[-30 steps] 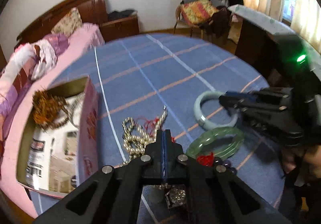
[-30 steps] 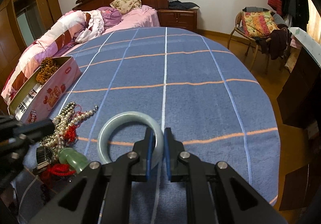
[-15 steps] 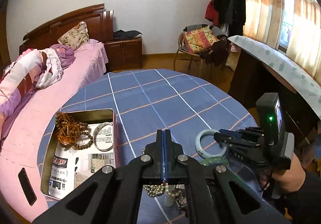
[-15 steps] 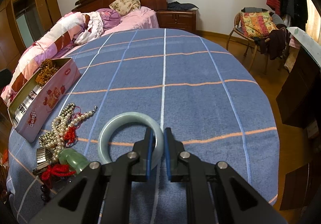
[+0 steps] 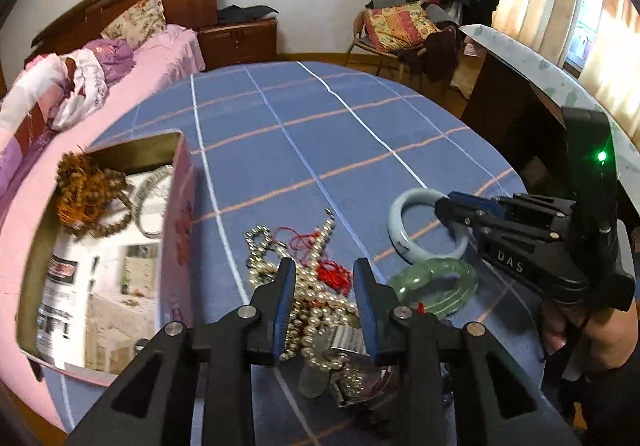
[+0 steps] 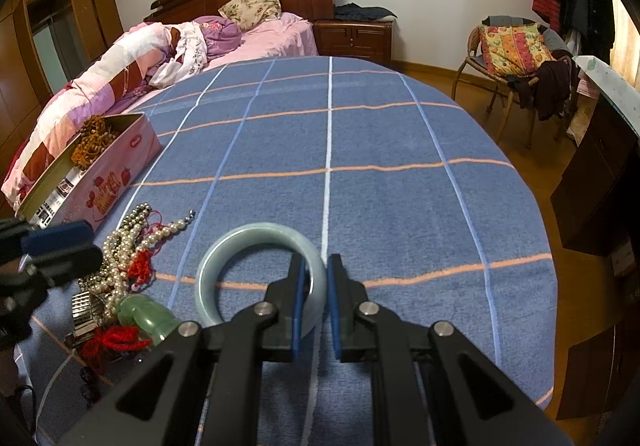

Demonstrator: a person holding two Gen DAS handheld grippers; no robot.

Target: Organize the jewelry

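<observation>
Pale bangle (image 6: 260, 278) lies flat on the blue cloth of the worktop (image 6: 380, 134), right gripper (image 6: 317, 300) clenched on its near rim. Pearl tangle (image 5: 304, 286) with red cord sits just left of it. Green bangle (image 5: 436, 286) touches the pale one on the near side. Left gripper (image 5: 324, 298) hangs over the pearls, jaws opening, strands between them but no pad contact that I can see. Tin (image 5: 100, 246) at left already holds brown beads (image 5: 88, 198) and a silver bangle.

Risks, as I judge them:
- The pile is knotted, so lifting one strand likely drags cord, watch and pendant along.
- The rim grip on the smooth bangle is narrow, so a tilt could let it slip.

Both grippers pitch steeply down. A hand (image 5: 580, 330) holds the right one.
</observation>
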